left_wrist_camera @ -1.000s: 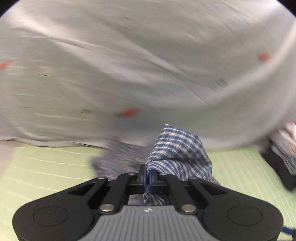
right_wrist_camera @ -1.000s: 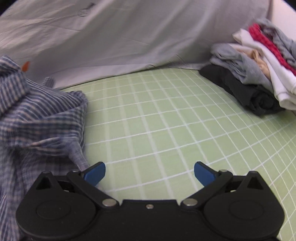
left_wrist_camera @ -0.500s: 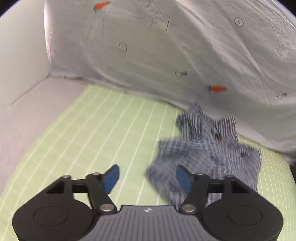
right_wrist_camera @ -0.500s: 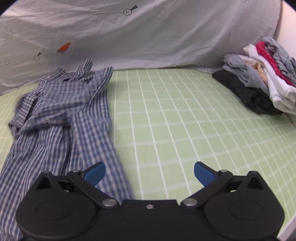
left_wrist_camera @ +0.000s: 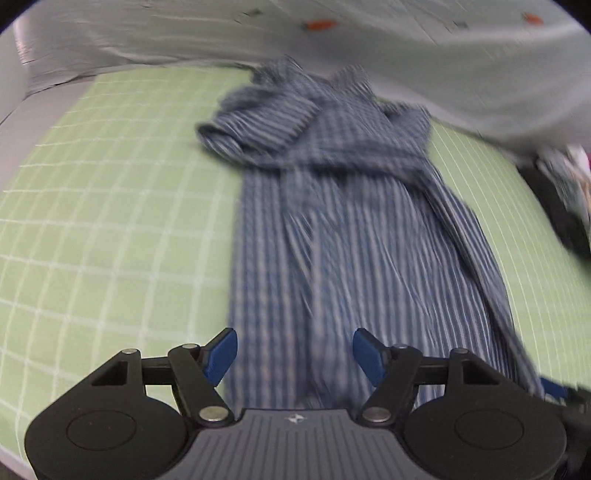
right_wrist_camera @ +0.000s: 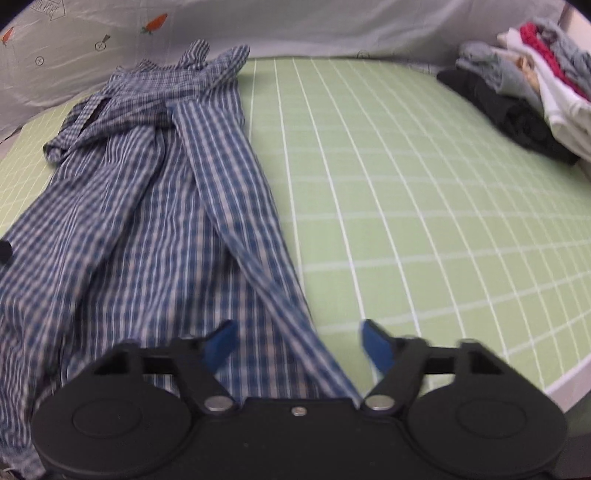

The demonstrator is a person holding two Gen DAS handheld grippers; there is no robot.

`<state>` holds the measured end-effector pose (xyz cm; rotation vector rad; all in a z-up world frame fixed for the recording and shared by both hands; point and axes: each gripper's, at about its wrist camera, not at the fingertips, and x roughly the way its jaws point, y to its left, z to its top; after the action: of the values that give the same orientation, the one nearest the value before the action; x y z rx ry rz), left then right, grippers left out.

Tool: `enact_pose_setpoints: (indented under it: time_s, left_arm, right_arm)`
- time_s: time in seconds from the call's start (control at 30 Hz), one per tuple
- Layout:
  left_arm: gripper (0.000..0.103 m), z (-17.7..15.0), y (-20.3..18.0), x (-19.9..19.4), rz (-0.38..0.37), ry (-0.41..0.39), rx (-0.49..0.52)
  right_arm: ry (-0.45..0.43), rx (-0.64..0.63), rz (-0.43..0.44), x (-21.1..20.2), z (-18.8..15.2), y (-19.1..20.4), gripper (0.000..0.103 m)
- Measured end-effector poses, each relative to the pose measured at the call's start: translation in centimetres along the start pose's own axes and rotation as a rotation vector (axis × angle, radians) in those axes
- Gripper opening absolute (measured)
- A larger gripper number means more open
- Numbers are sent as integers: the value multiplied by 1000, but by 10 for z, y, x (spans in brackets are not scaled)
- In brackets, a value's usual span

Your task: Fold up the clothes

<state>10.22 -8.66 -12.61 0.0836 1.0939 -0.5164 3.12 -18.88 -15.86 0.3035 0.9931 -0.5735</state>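
A blue and white checked shirt [left_wrist_camera: 343, 229] lies stretched lengthwise on the green grid mat [left_wrist_camera: 103, 206], collar end bunched at the far side. My left gripper [left_wrist_camera: 294, 354] hovers over the shirt's near hem, jaws apart, pads not pressing cloth. In the right wrist view the same shirt [right_wrist_camera: 147, 206] covers the left half of the mat [right_wrist_camera: 406, 206]. My right gripper [right_wrist_camera: 297, 345] is above the shirt's right edge near the hem; its jaws are closing, a strip of cloth runs between them, and the pads stand clear of it.
A pile of folded clothes [right_wrist_camera: 528, 92], dark, grey, white and red, sits at the mat's far right. A pale printed sheet [right_wrist_camera: 258, 26] hangs behind the mat. The mat's near right edge [right_wrist_camera: 561, 380] borders a white surface.
The left gripper let go of the shirt, opened and came down over the near hem. The right gripper shifted left over the shirt's right edge and its jaws narrowed. The shirt now lies flat.
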Motion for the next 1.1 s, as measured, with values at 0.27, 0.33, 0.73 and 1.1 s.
enact_pose_setpoints:
  time_s: [0.27, 0.33, 0.73, 1.1]
  left_arm:
    - [71, -39, -3, 4, 61, 76, -24]
    - [71, -45, 0, 3, 64, 81, -35]
    - [73, -56, 4, -6, 51, 95, 28]
    - [76, -57, 13, -11, 2, 137, 60]
  right_arm:
    - [-85, 32, 96, -28, -7, -20, 5]
    - [-131, 35, 165, -42, -4, -22, 5]
    - [-138, 13, 524, -60, -6, 26, 4]
    - [129, 269, 604, -2, -32, 42, 16]
